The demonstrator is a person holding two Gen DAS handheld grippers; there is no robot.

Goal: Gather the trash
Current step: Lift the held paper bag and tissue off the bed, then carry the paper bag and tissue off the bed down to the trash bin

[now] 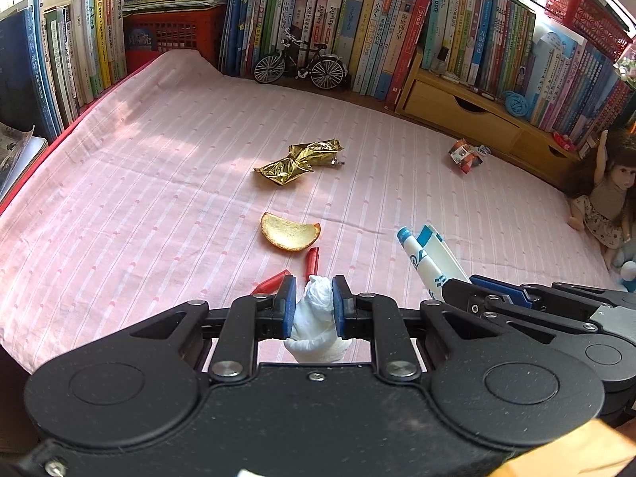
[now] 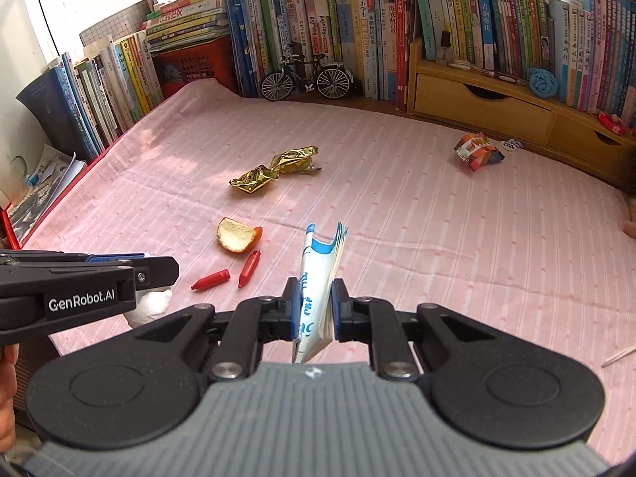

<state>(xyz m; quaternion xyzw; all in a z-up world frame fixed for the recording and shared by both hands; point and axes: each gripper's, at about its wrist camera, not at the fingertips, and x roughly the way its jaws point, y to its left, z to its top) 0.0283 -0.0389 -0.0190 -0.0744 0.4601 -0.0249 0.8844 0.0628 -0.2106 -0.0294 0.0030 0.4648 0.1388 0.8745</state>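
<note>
My left gripper (image 1: 314, 284) is shut on a crumpled white tissue (image 1: 316, 318), held above the pink striped cloth (image 1: 159, 183). My right gripper (image 2: 314, 288) is shut on a folded white and blue paper packet (image 2: 320, 278), which also shows at the right of the left wrist view as the packet (image 1: 427, 256). On the cloth lie a gold foil wrapper (image 1: 300, 161), an orange peel (image 1: 288, 232), two red crayon-like pieces (image 2: 228, 274) and a small colourful snack wrapper (image 2: 479, 151) near the wooden drawers.
Rows of books (image 1: 357, 28) wall the cloth at the back and left. A model bicycle (image 1: 300, 65) and a wooden drawer shelf (image 1: 477, 115) stand at the back. A doll (image 1: 600, 198) sits at the right edge. A red basket (image 1: 175, 31) is at the back left.
</note>
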